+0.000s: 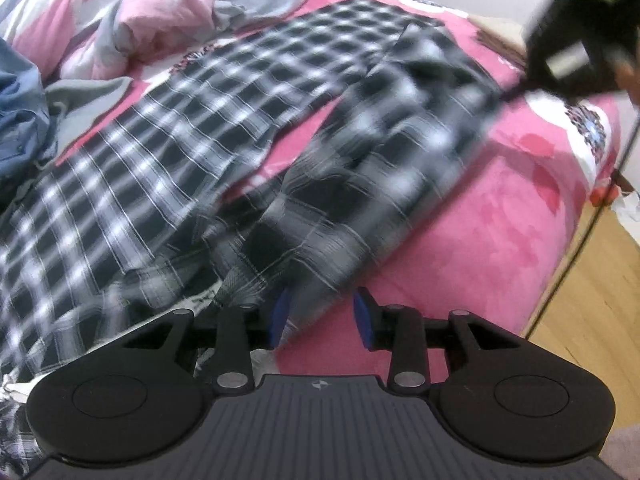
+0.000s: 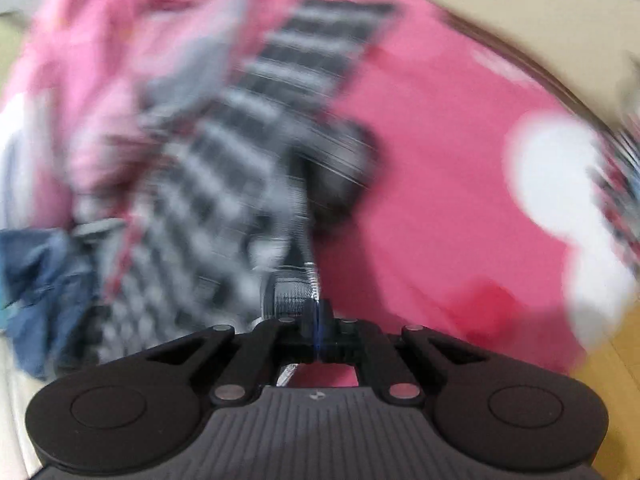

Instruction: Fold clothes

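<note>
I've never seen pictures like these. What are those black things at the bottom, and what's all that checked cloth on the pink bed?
Those black things are hand-held grabbers, each with two fingers. A person holds one in each hand, and each carries a small camera looking along its fingers, so you get one picture per hand. On the pink bedspread lie checked trousers, with a crumpled pink quilt and blue clothes behind. The left gripper has the trousers' near edge between its blue pads. The right gripper is squeezed shut on a bit of the checked cloth; its picture is blurry.
</note>
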Demonstrator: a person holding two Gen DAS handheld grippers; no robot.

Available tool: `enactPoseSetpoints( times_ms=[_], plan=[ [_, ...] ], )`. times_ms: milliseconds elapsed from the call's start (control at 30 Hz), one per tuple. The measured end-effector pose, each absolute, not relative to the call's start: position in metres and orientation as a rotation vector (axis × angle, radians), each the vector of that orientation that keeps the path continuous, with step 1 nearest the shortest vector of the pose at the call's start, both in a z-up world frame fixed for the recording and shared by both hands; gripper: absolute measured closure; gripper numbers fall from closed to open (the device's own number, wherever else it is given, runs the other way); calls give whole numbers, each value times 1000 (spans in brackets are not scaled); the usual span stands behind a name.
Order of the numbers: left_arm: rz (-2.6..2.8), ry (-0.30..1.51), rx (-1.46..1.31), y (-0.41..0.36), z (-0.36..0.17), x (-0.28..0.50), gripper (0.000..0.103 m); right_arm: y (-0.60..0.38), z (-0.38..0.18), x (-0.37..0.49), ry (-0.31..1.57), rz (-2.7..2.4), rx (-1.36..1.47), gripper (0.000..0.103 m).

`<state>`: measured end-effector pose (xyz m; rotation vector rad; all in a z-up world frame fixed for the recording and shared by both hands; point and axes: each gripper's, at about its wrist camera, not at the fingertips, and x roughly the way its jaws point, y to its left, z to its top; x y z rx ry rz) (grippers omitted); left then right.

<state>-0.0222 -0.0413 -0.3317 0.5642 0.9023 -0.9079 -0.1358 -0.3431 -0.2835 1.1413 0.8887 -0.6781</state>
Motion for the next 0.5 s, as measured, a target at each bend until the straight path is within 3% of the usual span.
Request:
enactPoseSetpoints(
  times_ms=[267, 367, 500],
  plan=[
    [-999, 899, 622, -38, -339, -27, 68, -330, -305, -177, 936, -768, 1282, 103],
    [-1007, 884, 618, -38, -341, -22, 67, -326, -312, -182, 1059, -836, 1194, 103],
    [-1030, 887, 599, -44, -346, -15, 67, -323, -297, -191, 1062, -857, 1120, 101]
  ],
)
